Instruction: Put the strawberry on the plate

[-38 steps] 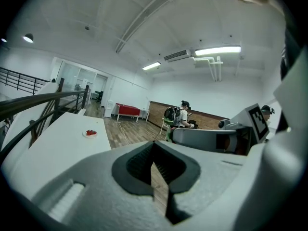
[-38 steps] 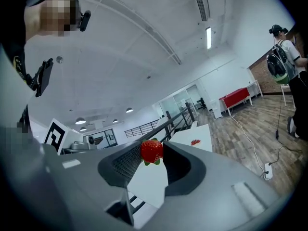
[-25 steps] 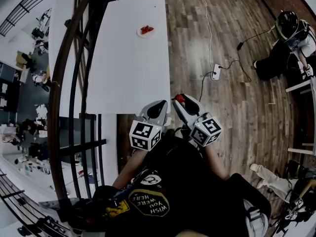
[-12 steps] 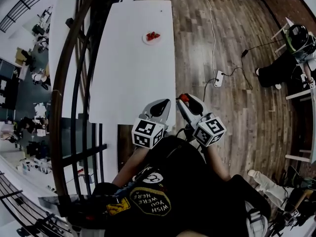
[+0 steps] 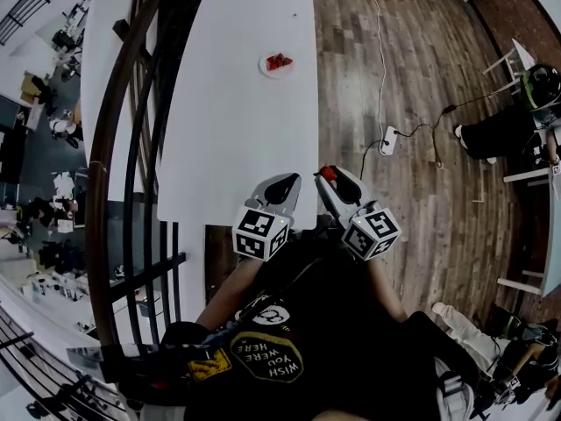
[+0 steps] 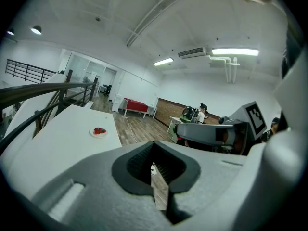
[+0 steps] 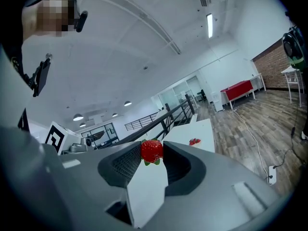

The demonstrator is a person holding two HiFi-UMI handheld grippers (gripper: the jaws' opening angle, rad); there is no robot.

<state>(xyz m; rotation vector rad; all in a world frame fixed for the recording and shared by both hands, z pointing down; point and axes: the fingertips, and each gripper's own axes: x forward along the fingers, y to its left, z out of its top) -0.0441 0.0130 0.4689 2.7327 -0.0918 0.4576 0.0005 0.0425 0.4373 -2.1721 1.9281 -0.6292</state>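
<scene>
Here the right gripper (image 5: 329, 175) pinches the strawberry (image 7: 152, 151) between its jaw tips, just at the white table's (image 5: 237, 130) near edge. The plate (image 5: 266, 68), holding other strawberries, lies well ahead near the far end, so the right hand must carry lengthwise. The left gripper (image 5: 282, 185) sits alongside, jaws together and empty.

My feed shows a red, green-leaved strawberry (image 7: 152, 151), a white table (image 5: 237, 130), a white plate (image 5: 265, 67) of red berries (image 5: 280, 60), and a brown wood-plank floor (image 5: 368, 77).
</scene>
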